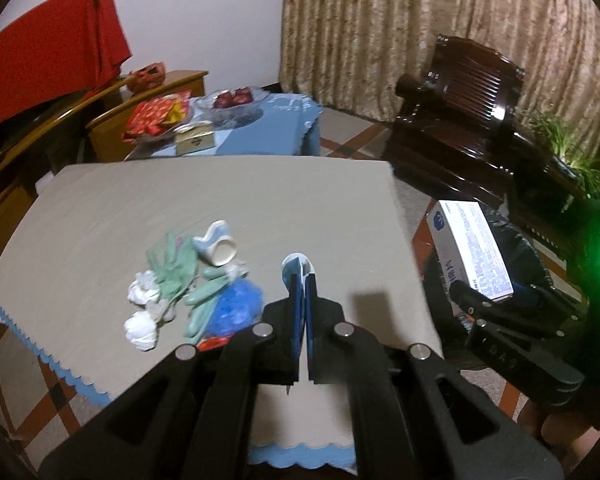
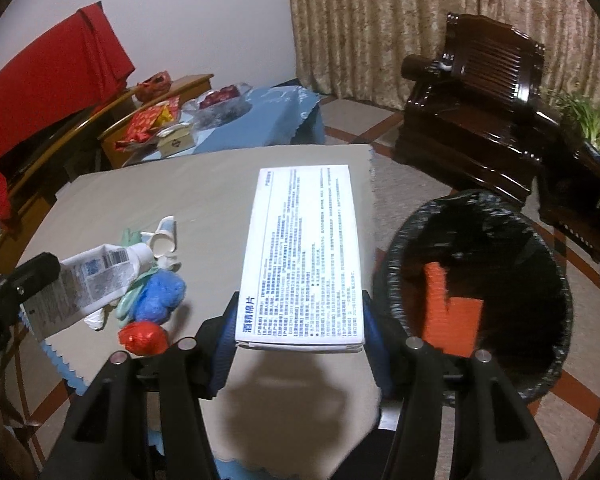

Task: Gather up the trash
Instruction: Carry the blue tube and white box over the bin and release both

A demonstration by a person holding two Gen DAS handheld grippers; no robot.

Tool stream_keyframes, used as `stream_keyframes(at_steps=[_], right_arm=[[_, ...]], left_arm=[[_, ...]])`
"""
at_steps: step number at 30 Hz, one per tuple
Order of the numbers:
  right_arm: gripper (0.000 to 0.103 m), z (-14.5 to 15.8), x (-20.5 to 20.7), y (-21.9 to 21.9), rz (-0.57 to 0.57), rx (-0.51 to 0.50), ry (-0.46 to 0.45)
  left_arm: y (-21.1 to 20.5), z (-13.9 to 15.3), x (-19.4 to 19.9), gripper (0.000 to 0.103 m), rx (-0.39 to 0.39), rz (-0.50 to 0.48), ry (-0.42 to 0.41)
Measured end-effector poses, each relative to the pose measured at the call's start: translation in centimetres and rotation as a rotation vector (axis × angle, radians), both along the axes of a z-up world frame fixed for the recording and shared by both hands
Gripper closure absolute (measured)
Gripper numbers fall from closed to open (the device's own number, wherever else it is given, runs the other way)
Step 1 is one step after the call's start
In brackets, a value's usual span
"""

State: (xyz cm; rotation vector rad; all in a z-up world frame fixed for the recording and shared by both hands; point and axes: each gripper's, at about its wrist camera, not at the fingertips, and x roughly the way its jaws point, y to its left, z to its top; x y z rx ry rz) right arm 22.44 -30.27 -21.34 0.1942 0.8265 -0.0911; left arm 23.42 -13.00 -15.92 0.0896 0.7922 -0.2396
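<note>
Showing the right gripper (image 2: 300, 344) clamping a light, crushable white printed cardboard box (image 2: 304, 256) across its near end (left gripper (image 1: 303, 276) pinching a flattened white tube (image 2: 96, 280)) beside the black-lined bin (image 2: 400, 248).

counter (image 1: 228, 196): beige cloth | near-left heap: green gloves (image 1: 176, 264), tissue wads (image 1: 142, 308), blue puff (image 1: 236, 304), white cup (image 1: 220, 246), red wrapper (image 2: 144, 337)

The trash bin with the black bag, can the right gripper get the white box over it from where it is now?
Probably yes. The right gripper holds the white box above the table, and the trash bin stands open just to its right with nothing between them.
</note>
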Motion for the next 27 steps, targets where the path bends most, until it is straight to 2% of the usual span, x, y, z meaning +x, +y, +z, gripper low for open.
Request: stream_keyframes(at_steps=[14,27], right_arm=[[0.048,1.1,-3.3,-9.0,-0.104,-0.045,0.000],[0.048,-1.3,-4.8,-18.9,-0.228,-0.042,0.045]], left_arm=[[-10.3,-0.1,-1.1,0.101,-0.008,-0.142,0.005],[-20.7,-1.2,-0.4,0.101,-0.034,-0.265,0.030]])
